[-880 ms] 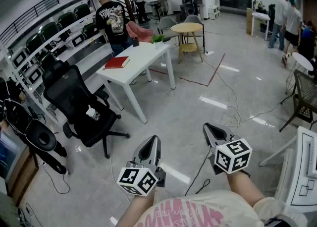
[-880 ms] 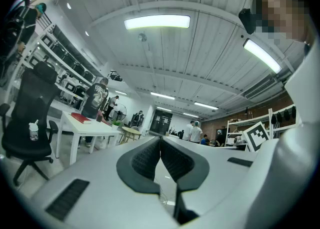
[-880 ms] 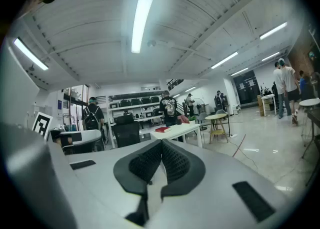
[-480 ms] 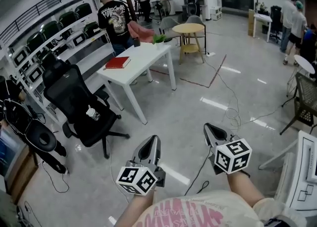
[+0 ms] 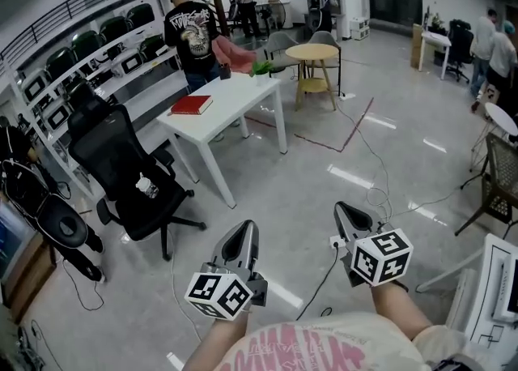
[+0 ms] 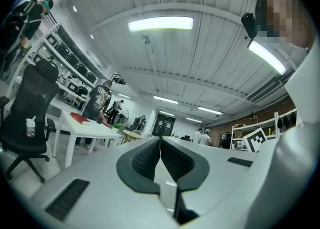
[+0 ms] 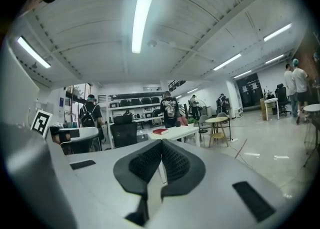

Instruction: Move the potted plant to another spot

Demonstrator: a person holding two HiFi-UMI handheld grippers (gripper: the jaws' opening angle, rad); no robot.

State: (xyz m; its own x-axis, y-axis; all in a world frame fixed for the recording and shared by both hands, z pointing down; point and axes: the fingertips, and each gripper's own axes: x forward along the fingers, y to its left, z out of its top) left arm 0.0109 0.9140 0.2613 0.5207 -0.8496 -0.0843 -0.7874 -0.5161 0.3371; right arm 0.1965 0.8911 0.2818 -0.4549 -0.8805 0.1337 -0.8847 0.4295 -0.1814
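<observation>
A long white rectangular surface [image 5: 235,95] stands well ahead on the glossy grey floor [image 5: 307,183], with a black swivel office chair [image 5: 121,171] near it. The left gripper [image 5: 247,228] and right gripper [image 5: 341,210] hover in the foreground, jaws pressed together, empty. A red book [image 5: 191,104] lies on the surface. The small green potted plant [image 5: 261,67] sits at its far end.

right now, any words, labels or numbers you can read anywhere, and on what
No text is legible.
Black T-shirt, back print: too blurred to read.
Red book, cover: no lettering can be made out.
Marker cubes: square patterns only, no words.
</observation>
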